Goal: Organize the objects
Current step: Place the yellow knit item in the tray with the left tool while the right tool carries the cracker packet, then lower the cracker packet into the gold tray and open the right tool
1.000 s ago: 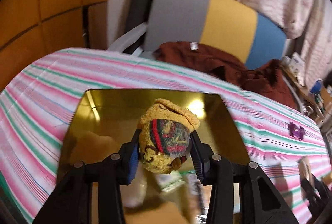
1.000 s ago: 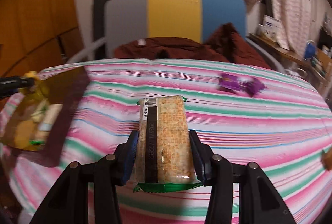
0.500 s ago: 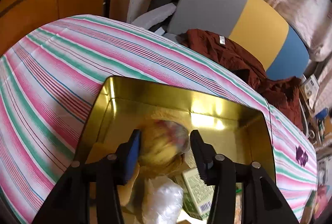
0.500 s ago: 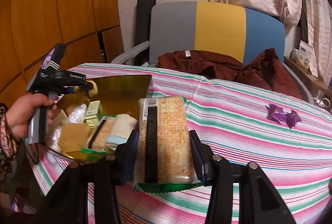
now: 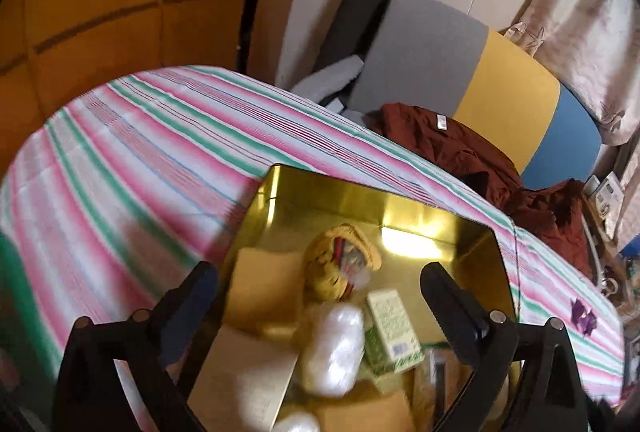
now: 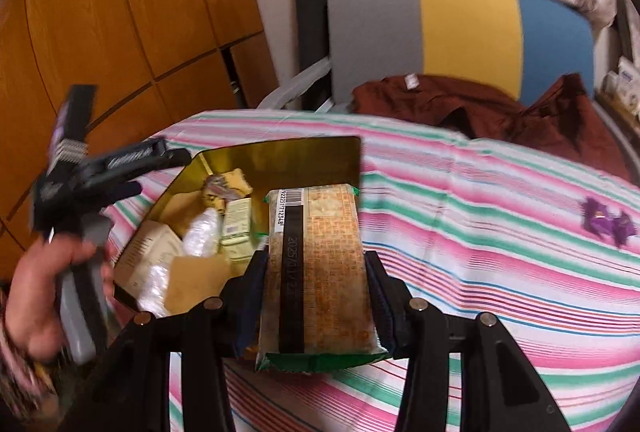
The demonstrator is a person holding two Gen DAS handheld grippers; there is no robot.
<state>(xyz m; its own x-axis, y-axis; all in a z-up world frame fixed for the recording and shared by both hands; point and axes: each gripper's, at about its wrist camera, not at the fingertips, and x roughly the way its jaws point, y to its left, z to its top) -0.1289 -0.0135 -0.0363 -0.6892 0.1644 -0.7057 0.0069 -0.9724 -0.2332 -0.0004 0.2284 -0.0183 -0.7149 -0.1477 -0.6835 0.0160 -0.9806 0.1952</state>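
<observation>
Gripping one cracker packet (image 6: pixel 320 268), right claw (image 6: pixel 318 296)

Only readable stuff was on the snack pack (image 6: pixel 318 268): a barcode numbered roughly "2225171234" and a "2025/11/" date stamp.

The knitted pouch (image 5: pixel 340 264) lies in the tin (image 5: pixel 440 220), behind the small carton (image 5: pixel 392 332).
</observation>
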